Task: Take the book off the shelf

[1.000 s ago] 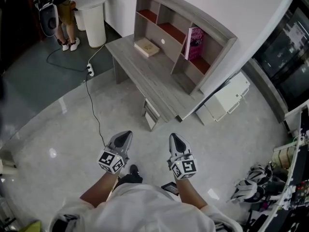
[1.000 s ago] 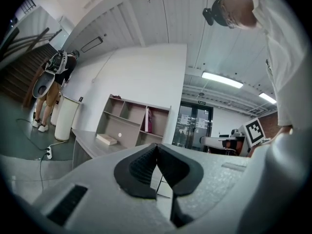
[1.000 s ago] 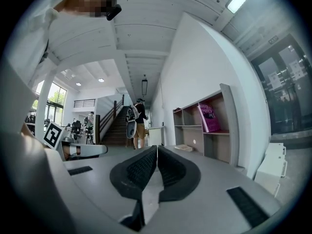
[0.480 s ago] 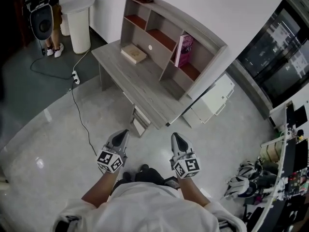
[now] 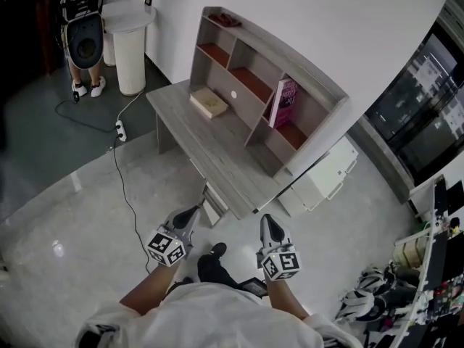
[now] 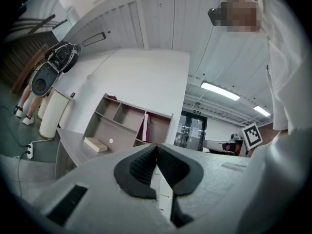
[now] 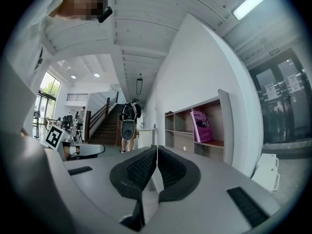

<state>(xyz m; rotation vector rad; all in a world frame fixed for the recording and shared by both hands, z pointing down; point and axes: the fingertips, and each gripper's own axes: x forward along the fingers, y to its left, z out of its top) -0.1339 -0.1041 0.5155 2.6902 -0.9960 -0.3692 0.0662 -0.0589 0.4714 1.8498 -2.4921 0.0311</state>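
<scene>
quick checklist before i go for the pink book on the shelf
1. Book found: the pink book leans in the right-hand compartment of the shelf: ok.
2. Free space beside the book for jaws: ok.
3. Left gripper ready to grasp: empty, but jaws together: not ok.
4. Right gripper ready to grasp: empty, but jaws together: not ok.
5. Reach: both grippers hang over the floor, short of the desk: not ok.
6. Path: the power strip lies off to the left: ok.
</scene>
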